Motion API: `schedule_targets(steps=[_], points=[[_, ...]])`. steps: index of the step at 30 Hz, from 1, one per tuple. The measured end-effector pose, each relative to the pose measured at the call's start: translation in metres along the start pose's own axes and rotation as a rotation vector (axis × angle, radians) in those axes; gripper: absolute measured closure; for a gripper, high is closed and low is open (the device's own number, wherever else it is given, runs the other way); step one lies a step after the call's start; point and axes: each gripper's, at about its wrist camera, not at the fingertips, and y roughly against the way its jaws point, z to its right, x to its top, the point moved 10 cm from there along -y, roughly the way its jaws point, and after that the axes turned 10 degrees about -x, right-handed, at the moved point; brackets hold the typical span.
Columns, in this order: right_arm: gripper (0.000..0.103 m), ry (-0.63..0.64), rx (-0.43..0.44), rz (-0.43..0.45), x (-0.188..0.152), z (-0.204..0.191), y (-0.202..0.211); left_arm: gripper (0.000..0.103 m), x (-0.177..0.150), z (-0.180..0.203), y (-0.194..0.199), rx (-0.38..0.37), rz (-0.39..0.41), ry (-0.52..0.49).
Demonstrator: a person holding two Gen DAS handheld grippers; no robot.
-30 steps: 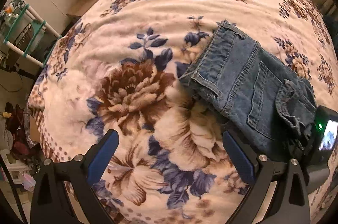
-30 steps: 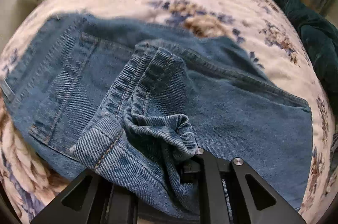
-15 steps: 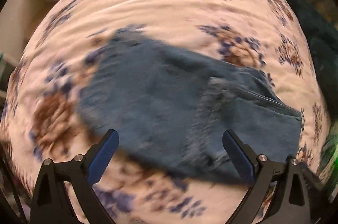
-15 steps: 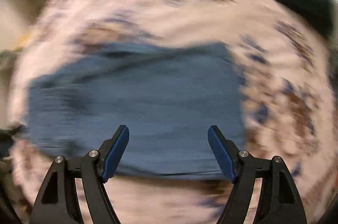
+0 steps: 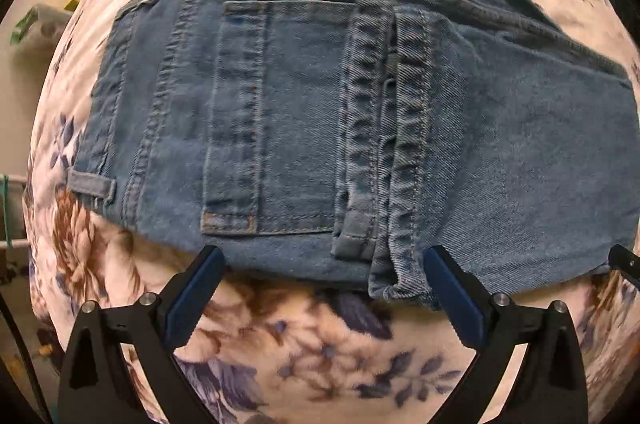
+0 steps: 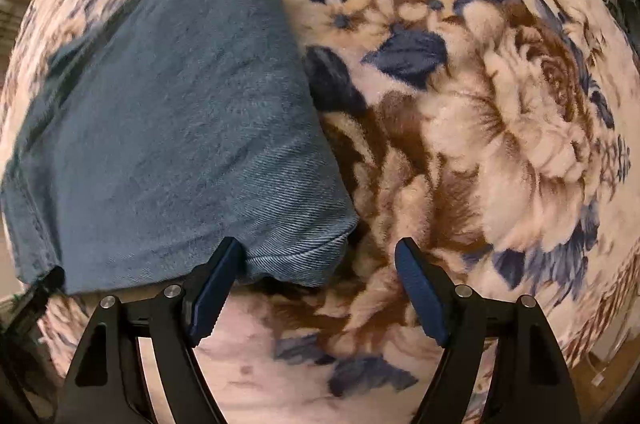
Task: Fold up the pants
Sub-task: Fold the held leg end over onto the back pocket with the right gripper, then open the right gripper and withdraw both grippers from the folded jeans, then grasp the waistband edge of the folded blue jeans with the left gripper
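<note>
The blue denim pants lie folded on the floral blanket, back pocket up, with the leg hems laid across the middle. My left gripper is open and empty, its fingers straddling the near edge of the fold. In the right wrist view the folded end of the pants fills the left half. My right gripper is open and empty at the pants' near corner, its left fingertip at the denim edge.
The cream, brown and blue floral blanket covers the bed. A green bag and a wall show at the far left of the left wrist view. The right gripper's tip shows at the right edge.
My right gripper let go of the bunched leg hems and opened. Both grippers swung to new spots along the pants' near edge. The hems now lie flat across the fold.
</note>
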Motion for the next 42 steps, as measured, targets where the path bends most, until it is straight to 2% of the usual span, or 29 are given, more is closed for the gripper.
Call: schedule_targets(steps=[2,4,7,10,11,14,16,19,21,22,26,32,35,36,37,39,41,42], points=[[0.022,-0.022,0.041,0.015,0.007,0.003,0.015,0.0,0.003,-0.003,0.006,0.007,0.007,0.014],[0.022,-0.04,0.068,0.028,0.01,0.007,0.027,0.0,0.013,-0.007,0.02,-0.027,0.031,0.061],[0.022,-0.041,0.081,0.047,0.016,0.012,0.041,0.001,0.04,-0.007,0.039,-0.145,0.103,0.144],[0.022,-0.044,0.083,0.058,0.02,0.011,0.047,0.005,0.072,-0.001,0.035,-0.237,0.099,0.163],[0.022,-0.043,0.076,0.065,0.028,0.007,0.049,0.018,0.082,0.001,0.029,-0.239,0.083,0.158],[0.022,-0.049,0.067,0.09,0.049,0.004,0.049,0.036,0.094,0.019,0.027,-0.277,0.076,0.131],[0.022,-0.05,0.068,0.104,0.059,-0.001,0.051,0.039,0.103,0.034,0.03,-0.29,0.089,0.072],[0.022,-0.04,0.06,0.113,0.076,-0.014,0.049,0.041,0.102,0.048,0.009,-0.272,0.04,-0.006],[0.022,-0.024,0.049,0.112,0.081,-0.022,0.046,0.063,0.103,0.053,-0.003,-0.243,0.023,-0.047],[0.022,-0.016,0.041,0.112,0.083,-0.026,0.044,0.084,0.103,0.056,-0.005,-0.24,0.028,-0.065],[0.022,0.01,0.016,0.121,0.087,-0.037,0.04,0.087,0.107,0.067,0.006,-0.22,0.116,-0.158],[0.022,0.022,0.025,0.129,0.092,-0.042,0.041,0.088,0.125,0.056,0.029,-0.194,0.22,-0.128],[0.022,0.028,0.027,0.122,0.094,-0.045,0.04,0.088,0.133,0.051,0.016,-0.193,0.184,-0.111],[0.022,0.031,0.025,0.118,0.094,-0.046,0.039,0.087,0.13,0.051,0.008,-0.188,0.147,-0.124],[0.022,0.035,0.024,0.111,0.096,-0.049,0.037,0.084,0.129,0.05,0.002,-0.181,0.113,-0.12],[0.022,0.041,0.026,0.091,0.094,-0.049,0.034,0.078,0.129,0.046,0.01,-0.224,0.129,-0.063],[0.022,0.035,0.041,0.087,0.093,-0.049,0.035,0.066,0.123,0.037,0.022,-0.273,0.133,-0.003],[0.022,0.03,0.045,0.086,0.092,-0.048,0.036,0.061,0.116,0.027,0.03,-0.31,0.145,0.06]])
